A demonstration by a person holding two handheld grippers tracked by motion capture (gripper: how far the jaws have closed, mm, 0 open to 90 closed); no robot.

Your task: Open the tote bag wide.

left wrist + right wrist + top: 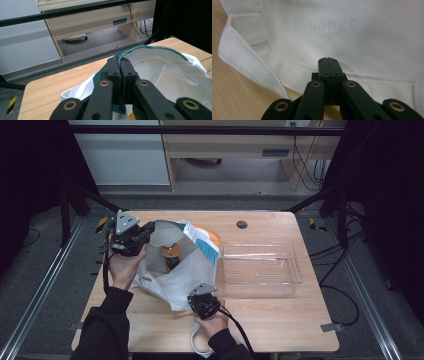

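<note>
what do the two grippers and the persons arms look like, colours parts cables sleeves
Both the left gripper and the right gripper are black, each topped by a grey three-cornered plate. Up close, the jaws are flat black bars on black link arms with brass-coloured ringed pivots and small screws. A black cable trails from each. The person wears dark long sleeves.
</note>
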